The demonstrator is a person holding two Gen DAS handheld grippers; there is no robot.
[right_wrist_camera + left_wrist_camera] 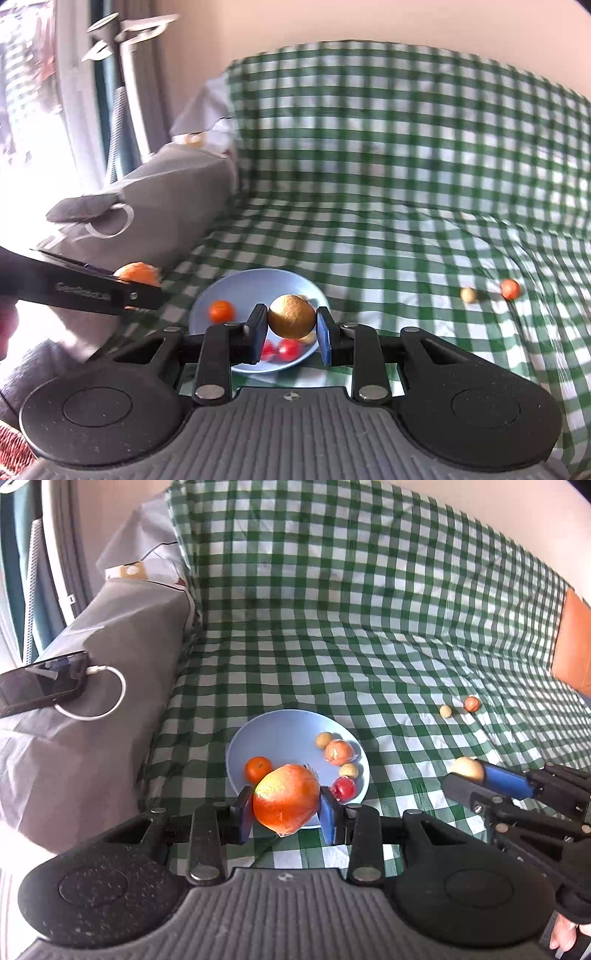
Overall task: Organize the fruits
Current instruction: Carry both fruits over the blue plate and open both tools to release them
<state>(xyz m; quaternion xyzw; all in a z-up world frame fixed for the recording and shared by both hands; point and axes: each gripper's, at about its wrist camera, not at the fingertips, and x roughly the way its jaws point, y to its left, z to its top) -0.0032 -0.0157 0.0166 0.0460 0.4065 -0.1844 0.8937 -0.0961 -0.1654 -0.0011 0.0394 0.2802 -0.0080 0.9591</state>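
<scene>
The left gripper point(287, 805), clamped on a large orange-red fruit point(286, 797), hangs over the near rim of the blue bowl point(280, 734), while the right gripper point(291, 325), clamped on a small tan fruit point(291, 316), approaches the bowl from its right side.

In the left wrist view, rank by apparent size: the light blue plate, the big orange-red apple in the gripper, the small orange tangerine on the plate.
1. Light blue plate
2. Orange-red apple, though nearness to the camera enlarges it
3. Small orange tangerine
</scene>
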